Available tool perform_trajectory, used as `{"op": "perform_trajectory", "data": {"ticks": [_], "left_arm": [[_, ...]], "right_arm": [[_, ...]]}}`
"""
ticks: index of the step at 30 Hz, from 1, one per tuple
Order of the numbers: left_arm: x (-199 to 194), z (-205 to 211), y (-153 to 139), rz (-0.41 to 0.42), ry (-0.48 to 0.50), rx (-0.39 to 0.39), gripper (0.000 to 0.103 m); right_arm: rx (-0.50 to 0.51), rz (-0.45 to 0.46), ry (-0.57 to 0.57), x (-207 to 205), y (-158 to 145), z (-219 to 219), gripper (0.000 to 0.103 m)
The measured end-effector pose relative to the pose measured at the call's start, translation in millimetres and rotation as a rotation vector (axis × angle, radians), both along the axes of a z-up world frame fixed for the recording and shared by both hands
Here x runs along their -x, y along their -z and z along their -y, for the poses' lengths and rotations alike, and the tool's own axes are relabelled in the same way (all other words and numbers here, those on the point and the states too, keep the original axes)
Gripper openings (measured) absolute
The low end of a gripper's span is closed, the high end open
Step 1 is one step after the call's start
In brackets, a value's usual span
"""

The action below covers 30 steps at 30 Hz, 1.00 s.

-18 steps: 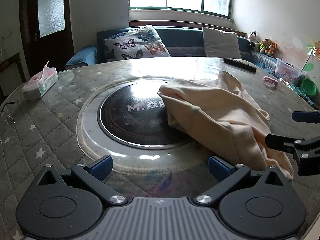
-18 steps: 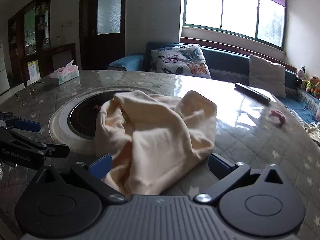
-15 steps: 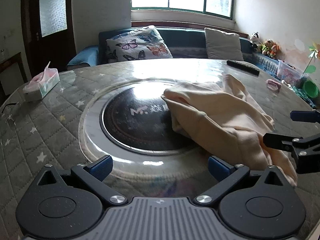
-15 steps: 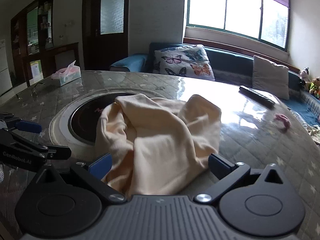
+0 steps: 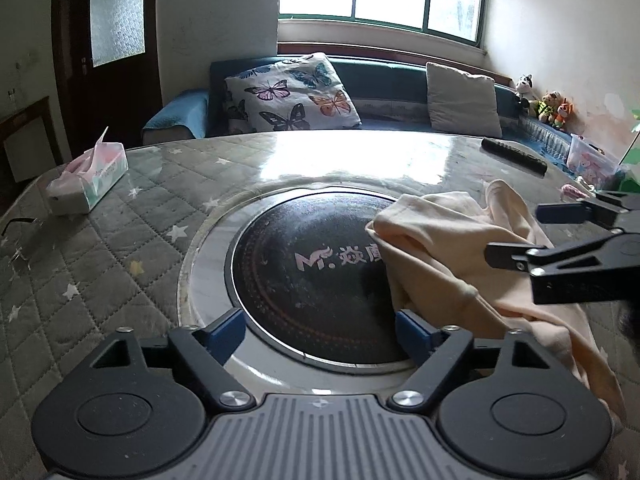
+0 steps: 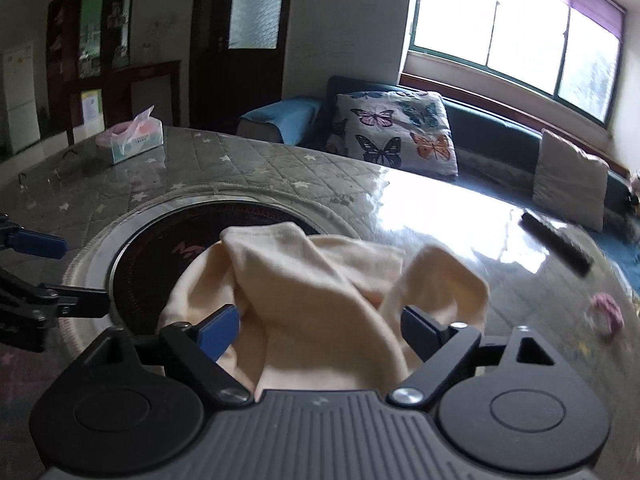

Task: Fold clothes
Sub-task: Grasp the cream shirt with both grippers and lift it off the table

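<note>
A crumpled cream garment (image 5: 460, 256) lies on the round glass-topped table, partly over the dark round hob (image 5: 312, 280) at its centre. My left gripper (image 5: 320, 328) is open and empty over the hob's near edge, its right finger close to the cloth. My right gripper (image 6: 320, 328) is open, with the garment (image 6: 320, 280) bunched between its fingers and running under it. The right gripper also shows in the left wrist view (image 5: 532, 236), above the cloth. The left gripper shows at the left edge of the right wrist view (image 6: 48, 276).
A tissue box (image 5: 88, 180) stands at the table's far left. A black remote (image 5: 514, 156) and a small pink item (image 6: 608, 314) lie on the right side. A sofa with a butterfly cushion (image 5: 292, 96) is behind the table.
Both grippers have moved forward and lower over the table. The right gripper now has the garment between its open fingers. The cloth's folds have shifted slightly.
</note>
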<state>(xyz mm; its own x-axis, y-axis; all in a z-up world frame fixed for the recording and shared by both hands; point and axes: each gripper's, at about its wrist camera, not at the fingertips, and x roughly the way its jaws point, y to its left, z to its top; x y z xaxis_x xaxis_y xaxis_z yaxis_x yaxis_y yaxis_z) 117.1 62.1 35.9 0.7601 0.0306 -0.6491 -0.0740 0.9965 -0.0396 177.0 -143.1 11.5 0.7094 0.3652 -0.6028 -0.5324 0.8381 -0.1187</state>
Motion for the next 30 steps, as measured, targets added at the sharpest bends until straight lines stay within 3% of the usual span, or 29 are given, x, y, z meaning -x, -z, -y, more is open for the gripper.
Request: {"op": "perform_trajectory", "data": {"ticks": [6, 9, 12, 13, 14, 16, 23, 25, 27, 30], "left_arm": [[-21.2, 0.3, -4.4, -0.001, 0.021, 0.020, 0.082], [-32.8, 3.4, -7.3, 0.001, 0.033, 0.019, 0.082], [-45.3, 6.1, -10.1, 0.002, 0.040, 0.016, 0.082], [-49.1, 7.2, -10.6, 0.001, 0.043, 0.012, 0.082], [-52.9, 8.6, -11.3, 0.002, 0.047, 0.007, 0.082], [-59.3, 11.2, -12.1, 0.003, 0.054, -0.005, 0.082], [-80.0, 24.4, -8.1, -0.004, 0.102, -0.022, 0.080], [-86.6, 27.9, -6.2, -0.001, 0.124, -0.027, 0.074], [-95.3, 29.9, -3.7, -0.008, 0.136, -0.024, 0.060], [-108.8, 30.9, 2.4, -0.025, 0.165, -0.012, 0.055]], "right_arm": [[0.052, -0.014, -0.036, -33.0, 10.8, -12.8, 0.079], [0.054, -0.037, -0.051, -39.0, 16.0, -13.3, 0.064], [0.036, -0.059, -0.060, -42.7, 19.7, -9.6, 0.035], [0.021, -0.069, -0.058, -43.2, 19.9, -5.9, 0.019], [0.003, -0.075, -0.050, -42.9, 19.5, -1.6, 0.010], [-0.028, -0.074, -0.037, -40.7, 16.2, 8.1, 0.004], [-0.101, 0.006, 0.033, -17.9, -10.9, 52.2, 0.004], [-0.114, 0.028, 0.080, -9.1, -19.4, 72.7, 0.004], [-0.123, 0.046, 0.122, -0.3, -24.3, 91.3, 0.004], [-0.137, 0.053, 0.193, 12.2, -26.7, 121.3, 0.004]]}}
